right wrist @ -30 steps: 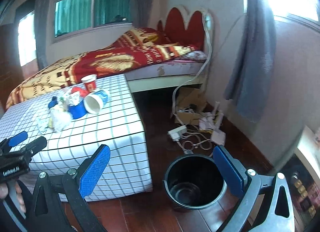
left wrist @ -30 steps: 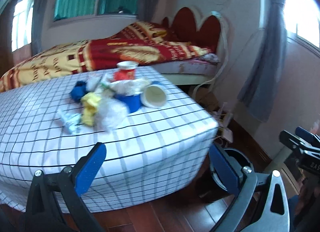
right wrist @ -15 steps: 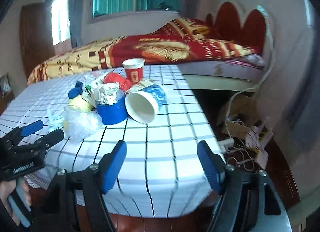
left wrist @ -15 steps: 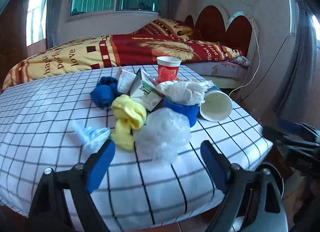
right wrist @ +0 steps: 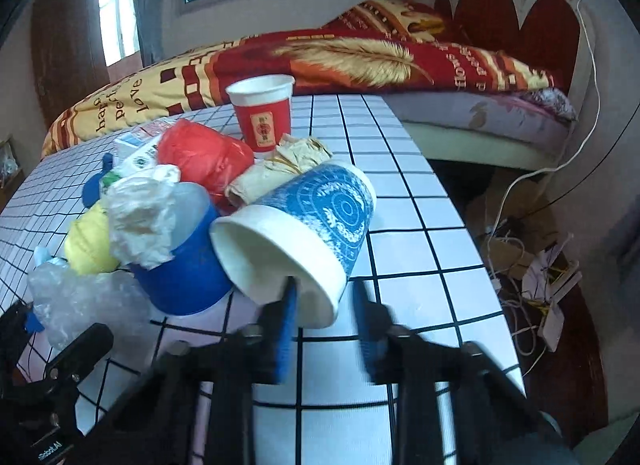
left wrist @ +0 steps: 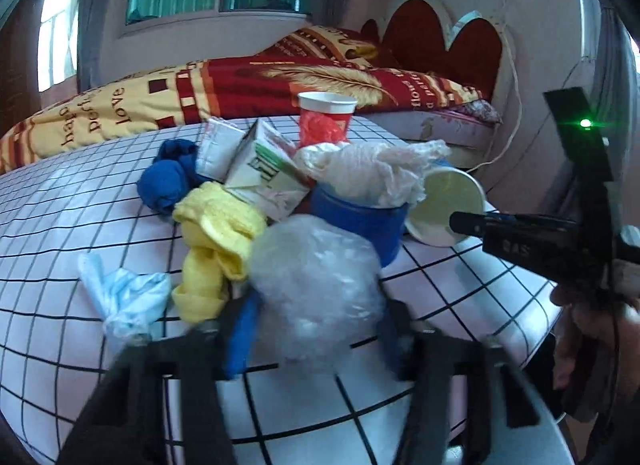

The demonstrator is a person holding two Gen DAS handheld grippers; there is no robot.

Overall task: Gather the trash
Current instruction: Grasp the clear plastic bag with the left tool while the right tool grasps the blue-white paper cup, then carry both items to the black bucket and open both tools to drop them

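Rubbish is heaped on the checked tablecloth, and every place below is given from the blue tub at the middle of the heap. Just in front of the tub lies a clear plastic bag, and the left gripper is set around it, one blue finger on each side; the jaws are apart, though whether the pads already touch the plastic cannot be told through the blur. To the right of the tub a blue patterned paper cup lies on its side with its mouth toward the camera, and the right gripper is placed at the cup's lower rim, jaws apart, with one finger seemingly inside the mouth and the other outside. A red cup stands upright behind the tub. The step in hand is judged to be the first pick-up, taken with both grippers at once. Next, both pairs of jaws would need to be closed gently, since the bag and the cup wall would crumple, before anything is lifted clear of the heap.
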